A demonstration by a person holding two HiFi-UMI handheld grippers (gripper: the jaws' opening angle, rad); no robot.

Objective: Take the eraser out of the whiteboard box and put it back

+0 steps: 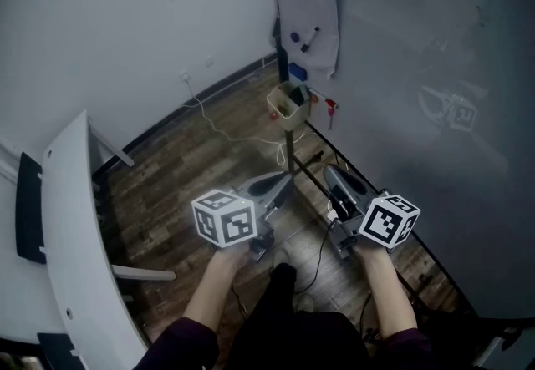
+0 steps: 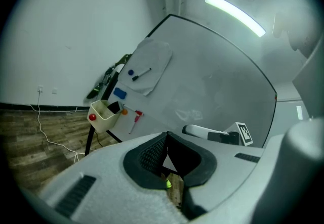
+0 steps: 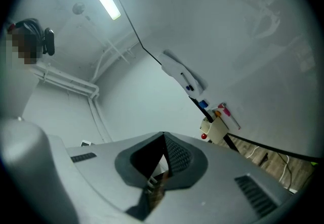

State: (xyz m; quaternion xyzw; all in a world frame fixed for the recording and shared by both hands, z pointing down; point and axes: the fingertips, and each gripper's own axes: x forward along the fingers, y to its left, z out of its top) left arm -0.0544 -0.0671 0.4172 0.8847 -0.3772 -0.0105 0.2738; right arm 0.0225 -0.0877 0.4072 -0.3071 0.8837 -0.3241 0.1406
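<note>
**Both grippers shut, box ahead**

L gripper [image 1: 278, 184] & R gripper [image 1: 333, 174]: jaws together, nothing btwn. Whiteboard box [image 1: 288, 107] at 12 o'clock from both, well apart, by whiteboard [image 1: 401, 68] lower edge. Dark eraser [image 2: 114, 107] sits inside box.

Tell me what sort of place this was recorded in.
Probably an office or meeting room: a large whiteboard, a beige whiteboard box at its lower edge, and a curved white table on wood-look flooring.
</note>
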